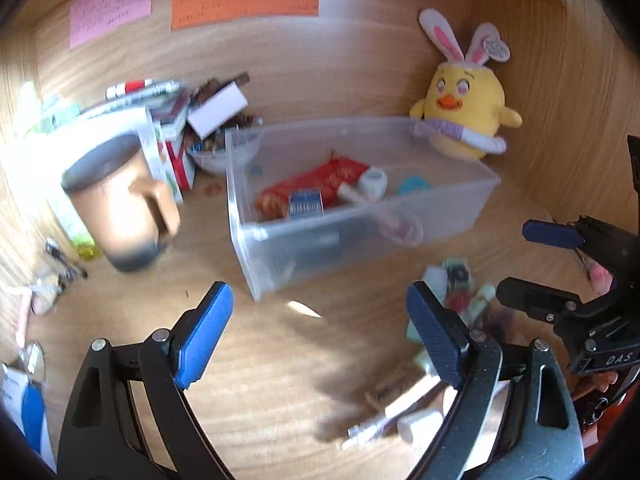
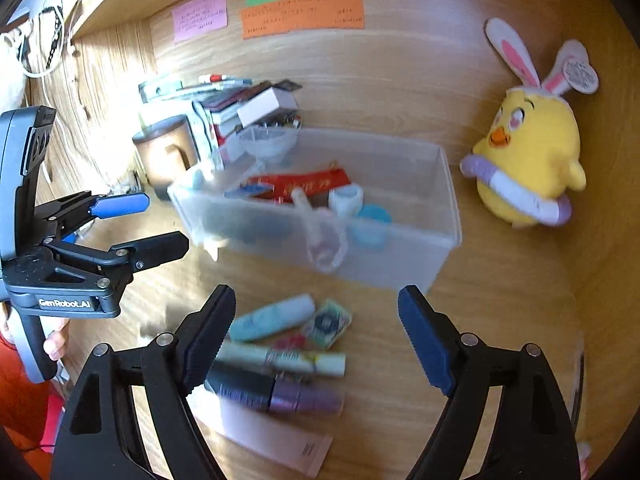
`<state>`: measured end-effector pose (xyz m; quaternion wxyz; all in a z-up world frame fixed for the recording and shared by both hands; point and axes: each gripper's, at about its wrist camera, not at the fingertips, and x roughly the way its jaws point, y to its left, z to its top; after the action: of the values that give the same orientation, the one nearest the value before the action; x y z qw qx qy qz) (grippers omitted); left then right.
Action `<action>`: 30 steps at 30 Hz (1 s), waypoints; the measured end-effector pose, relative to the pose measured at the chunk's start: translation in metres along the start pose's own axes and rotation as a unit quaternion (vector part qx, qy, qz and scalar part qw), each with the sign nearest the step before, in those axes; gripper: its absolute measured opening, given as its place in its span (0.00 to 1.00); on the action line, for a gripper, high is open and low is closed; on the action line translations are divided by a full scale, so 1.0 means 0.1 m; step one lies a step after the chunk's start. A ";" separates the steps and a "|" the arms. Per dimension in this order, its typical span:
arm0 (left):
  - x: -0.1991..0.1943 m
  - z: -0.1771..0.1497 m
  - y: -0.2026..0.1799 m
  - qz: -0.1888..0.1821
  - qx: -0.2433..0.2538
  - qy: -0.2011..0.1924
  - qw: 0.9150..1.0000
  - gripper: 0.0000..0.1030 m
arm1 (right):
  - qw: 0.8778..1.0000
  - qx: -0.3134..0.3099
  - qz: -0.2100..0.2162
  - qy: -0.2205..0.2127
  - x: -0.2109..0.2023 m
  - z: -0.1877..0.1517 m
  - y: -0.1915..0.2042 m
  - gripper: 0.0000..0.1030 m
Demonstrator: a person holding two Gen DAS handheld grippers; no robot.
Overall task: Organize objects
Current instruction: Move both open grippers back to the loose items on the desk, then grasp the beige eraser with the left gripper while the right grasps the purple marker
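- Left wrist view: left gripper (image 1: 320, 332), 2 blue-padded fingers spread wide, nothing between them, pitched down over bare wood of the desk (image 1: 256, 360).
- Right wrist view: right gripper (image 2: 316, 332), jaws likewise wide apart, pressing on nothing, tilted down above a cluster of small items near the desk's front edge.
- Cluster under the right gripper: 1 pale teal tube (image 2: 272, 317), 1 small patterned packet (image 2: 328, 323), 1 cream marker (image 2: 284, 359), 1 purple-capped dark tube (image 2: 276, 394), 1 pink sheet (image 2: 276, 436) beneath them. Blurred; contact between neighbours cannot be told.
- Clear plastic bin (image 1: 452, 216), mid-desk, skewed to the desk's edges, between the 2 grippers' lines of sight.
- Bin contents: 1 red packet (image 1: 320, 182), 1 blue-and-white card (image 1: 306, 202), 1 white cap-like piece (image 1: 374, 182), 1 teal round item (image 1: 414, 184).
- Yellow chick plush (image 1: 464, 108) with rabbit ears, upright at the back right corner, just behind the bin.
- Brown mug (image 1: 116, 204), left of the bin, dark rim and base.
- Stack of boxes and pens (image 1: 176, 120), back left, behind the mug.
- 3 paper notes (image 1: 244, 0), pink, green, orange, on the back panel.
- Person's fingers (image 2: 54, 346) wrap the left gripper's handle at the right wrist view's left edge.
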<state>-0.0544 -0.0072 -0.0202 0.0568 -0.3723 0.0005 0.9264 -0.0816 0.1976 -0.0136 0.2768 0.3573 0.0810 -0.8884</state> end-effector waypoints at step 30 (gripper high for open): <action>0.24 -0.44 -0.05 -0.045 -0.027 0.099 0.994 0.84 | 0.999 0.028 -0.017 0.032 0.08 -0.49 -0.11 0.52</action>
<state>-0.0401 -0.0018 -0.0685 0.0878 -0.4634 -0.0354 0.8811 -0.0636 0.2200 -0.0553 0.2492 0.3913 0.0712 -0.8830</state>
